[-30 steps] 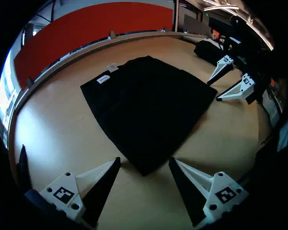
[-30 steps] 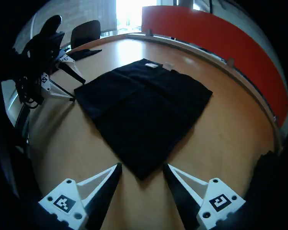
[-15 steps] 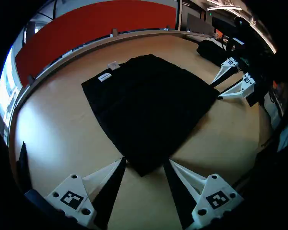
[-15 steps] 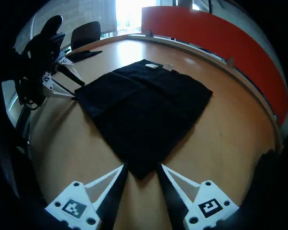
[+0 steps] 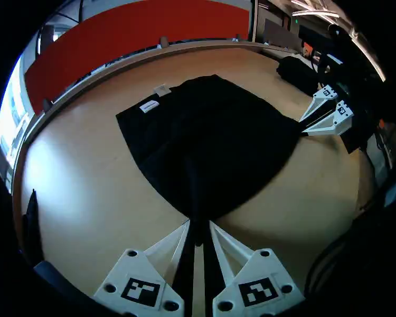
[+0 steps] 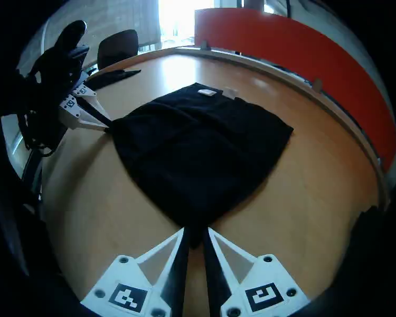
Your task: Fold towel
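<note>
Nothing here reads as words or numbers. The black towel (image 5: 214,142) carries a small white tag (image 5: 149,106) at the corner nearest the far edge of the bench (image 5: 92,174). A second pale tag (image 5: 161,90) lies just beside it, and any print on either is too small to make out. Each of the left gripper's (image 5: 198,238) jaws bears a square black-and-white coded marker (image 5: 140,292). The right gripper's (image 6: 194,235) jaws carry the same kind of marker. These are block patterns, not letters.
</note>
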Demonstrator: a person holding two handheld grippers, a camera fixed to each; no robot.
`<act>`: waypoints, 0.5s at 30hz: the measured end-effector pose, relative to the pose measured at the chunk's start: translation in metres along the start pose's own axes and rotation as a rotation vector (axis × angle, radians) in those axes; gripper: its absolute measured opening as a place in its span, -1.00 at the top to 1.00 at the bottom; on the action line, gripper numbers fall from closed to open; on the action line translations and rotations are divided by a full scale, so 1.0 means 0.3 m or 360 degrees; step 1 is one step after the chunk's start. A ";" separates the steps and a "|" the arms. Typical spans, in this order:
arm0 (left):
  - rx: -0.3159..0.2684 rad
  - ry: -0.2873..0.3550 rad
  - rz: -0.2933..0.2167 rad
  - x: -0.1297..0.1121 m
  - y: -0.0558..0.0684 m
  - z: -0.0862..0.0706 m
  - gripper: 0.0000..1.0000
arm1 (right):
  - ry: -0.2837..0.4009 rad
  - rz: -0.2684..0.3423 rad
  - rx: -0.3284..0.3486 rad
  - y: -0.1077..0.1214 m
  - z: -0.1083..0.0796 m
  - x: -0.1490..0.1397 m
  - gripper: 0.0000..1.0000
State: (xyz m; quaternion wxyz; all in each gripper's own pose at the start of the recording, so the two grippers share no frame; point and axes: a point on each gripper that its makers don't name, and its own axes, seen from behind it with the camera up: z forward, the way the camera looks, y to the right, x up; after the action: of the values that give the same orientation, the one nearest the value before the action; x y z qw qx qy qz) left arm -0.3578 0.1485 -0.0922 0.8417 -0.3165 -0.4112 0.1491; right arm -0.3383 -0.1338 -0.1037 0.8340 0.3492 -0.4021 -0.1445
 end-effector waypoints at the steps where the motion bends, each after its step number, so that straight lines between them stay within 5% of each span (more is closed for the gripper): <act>1: -0.0003 -0.0003 -0.0010 0.001 0.001 -0.001 0.82 | 0.0006 0.0006 -0.0004 0.001 -0.002 0.004 0.68; 15: -0.0029 0.0028 -0.0106 0.053 0.020 -0.040 0.83 | 0.0101 0.0068 -0.0057 0.028 -0.066 0.065 0.69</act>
State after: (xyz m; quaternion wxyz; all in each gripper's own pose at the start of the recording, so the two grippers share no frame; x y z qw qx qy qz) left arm -0.3385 0.1561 -0.0923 0.8469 -0.3115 -0.4154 0.1146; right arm -0.3110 -0.1289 -0.0952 0.8553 0.3301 -0.3802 -0.1226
